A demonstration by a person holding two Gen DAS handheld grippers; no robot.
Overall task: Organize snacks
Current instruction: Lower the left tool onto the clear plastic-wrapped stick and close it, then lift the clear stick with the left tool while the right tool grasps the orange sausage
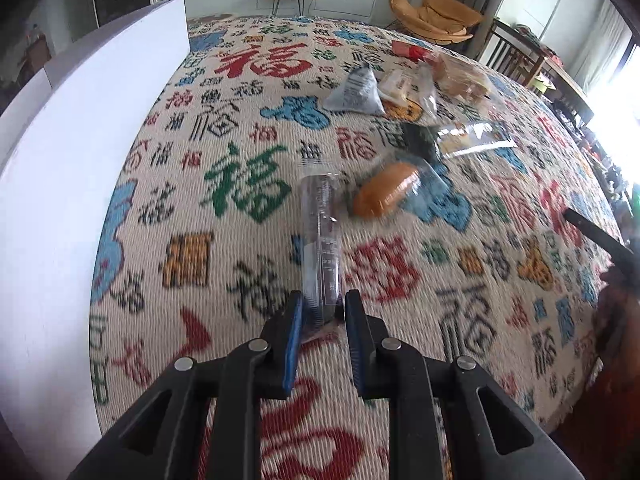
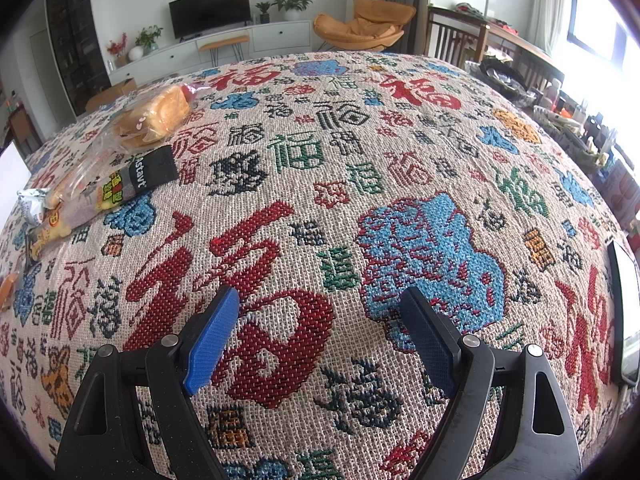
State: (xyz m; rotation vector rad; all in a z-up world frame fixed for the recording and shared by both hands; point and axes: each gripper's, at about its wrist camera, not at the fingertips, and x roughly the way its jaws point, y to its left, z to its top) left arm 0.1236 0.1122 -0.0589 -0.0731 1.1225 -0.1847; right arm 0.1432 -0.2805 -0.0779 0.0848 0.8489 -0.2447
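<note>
My left gripper (image 1: 320, 304) is shut on the end of a clear plastic snack wrapper (image 1: 320, 236) with dark print, held above the patterned tablecloth (image 1: 224, 128). Beyond it lies an orange bun in clear wrap (image 1: 386, 190). Further back are a grey triangular packet (image 1: 356, 92), a flat clear packet (image 1: 474, 138) and wrapped bread (image 1: 464, 76). My right gripper (image 2: 320, 312) is open and empty, low over the cloth. In the right wrist view the snack pile sits far left: sliced bread in a bag (image 2: 154, 118), a dark packet (image 2: 150, 172) and small packets (image 2: 44, 212).
A tall white box wall (image 1: 92, 128) stands along the left of the table. A white tray edge (image 2: 624, 312) shows at the table's right edge. Chairs, a TV cabinet and a cluttered side table stand beyond the table.
</note>
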